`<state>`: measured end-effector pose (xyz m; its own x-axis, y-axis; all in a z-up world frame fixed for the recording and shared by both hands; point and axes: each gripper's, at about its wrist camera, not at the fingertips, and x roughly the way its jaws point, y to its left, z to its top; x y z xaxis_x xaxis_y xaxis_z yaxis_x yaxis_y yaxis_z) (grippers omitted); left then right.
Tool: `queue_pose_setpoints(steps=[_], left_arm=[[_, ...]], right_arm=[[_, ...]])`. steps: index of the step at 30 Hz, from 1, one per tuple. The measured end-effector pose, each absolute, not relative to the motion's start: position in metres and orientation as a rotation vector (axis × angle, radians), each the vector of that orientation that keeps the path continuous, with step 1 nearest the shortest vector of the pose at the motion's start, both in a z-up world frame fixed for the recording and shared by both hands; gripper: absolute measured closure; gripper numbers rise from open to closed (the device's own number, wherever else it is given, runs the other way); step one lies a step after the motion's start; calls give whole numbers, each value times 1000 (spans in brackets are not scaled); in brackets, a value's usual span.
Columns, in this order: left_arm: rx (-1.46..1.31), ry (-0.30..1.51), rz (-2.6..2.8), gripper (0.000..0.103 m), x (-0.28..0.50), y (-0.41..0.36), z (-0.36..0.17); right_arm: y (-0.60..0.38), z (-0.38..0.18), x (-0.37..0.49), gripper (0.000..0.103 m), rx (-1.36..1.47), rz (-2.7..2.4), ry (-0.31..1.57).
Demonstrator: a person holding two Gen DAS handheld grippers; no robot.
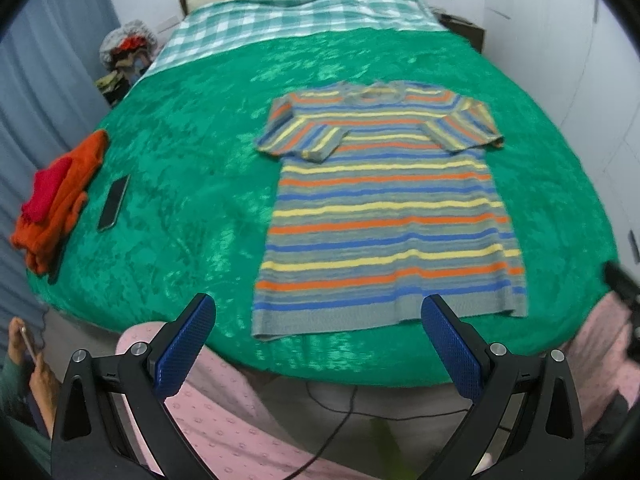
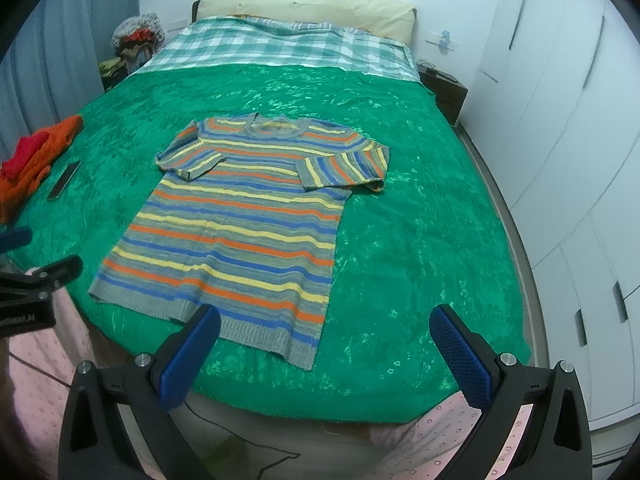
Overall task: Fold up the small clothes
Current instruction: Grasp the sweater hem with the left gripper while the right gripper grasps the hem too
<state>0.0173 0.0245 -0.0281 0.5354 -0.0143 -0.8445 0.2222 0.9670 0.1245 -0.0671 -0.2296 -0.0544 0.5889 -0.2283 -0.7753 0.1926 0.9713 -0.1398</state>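
A striped knit top (image 1: 384,208) in grey, blue, orange and yellow lies flat on the green bedspread (image 1: 180,152), neck away from me, both short sleeves folded in over the chest. It also shows in the right wrist view (image 2: 240,224). My left gripper (image 1: 318,312) is open and empty, held just short of the hem at the bed's near edge. My right gripper (image 2: 324,320) is open and empty, near the hem's right corner. The left gripper's body (image 2: 36,284) shows at the left edge of the right wrist view.
A pile of orange and red clothes (image 1: 52,196) and a dark phone (image 1: 114,202) lie at the bed's left side. A checked sheet (image 2: 280,46) and a pillow (image 2: 304,8) are at the head. White wardrobes (image 2: 568,120) stand right. A nightstand (image 2: 444,90) is at the far right.
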Motion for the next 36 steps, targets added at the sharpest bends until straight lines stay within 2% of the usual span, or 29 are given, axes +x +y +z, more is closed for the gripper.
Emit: queue_pose_setpoints(steps=[4, 6, 10, 12, 13, 14, 15, 16, 17, 18, 19, 23, 27, 32, 36], left_arm=[[183, 1085, -70, 0, 54, 69, -71], [149, 1178, -74, 0, 79, 94, -111], [21, 1313, -203, 2, 102, 110, -167], [2, 1337, -246, 7, 104, 105, -181], [3, 1341, -259, 19, 104, 101, -184], [12, 1345, -266, 27, 102, 95, -186], [24, 1340, -265, 32, 104, 93, -188], [21, 1333, -272, 49, 105, 92, -188], [14, 1329, -280, 90, 104, 89, -188], [22, 1336, -285, 97, 104, 88, -188], [22, 1348, -297, 99, 103, 88, -188], [19, 1325, -286, 99, 99, 106, -161], [59, 1344, -300, 99, 91, 111, -149], [202, 1448, -224, 99, 90, 93, -196], [296, 1421, -185, 97, 87, 78, -197]], right_arm=[[-272, -67, -69, 0, 69, -277, 905], [-300, -81, -68, 0, 144, -307, 919], [-335, -137, -54, 0, 322, -185, 1022], [-338, -170, -43, 7, 446, -61, 1080], [-337, -189, -36, 19, 504, -9, 1119], [-335, -204, -31, 26, 533, 12, 1151], [-331, -222, -25, 35, 568, 40, 1187], [-328, -236, -19, 42, 588, 53, 1208], [-324, -243, -17, 49, 577, 51, 1213], [-319, -246, -15, 93, 551, 65, 1212], [-315, -244, -13, 99, 548, 91, 1213], [-314, -198, -28, 99, 425, 48, 1195], [-330, -170, -43, 99, 425, -3, 1214], [-318, -217, -28, 99, 333, -61, 1368], [-319, -243, -21, 99, 375, -116, 1394]])
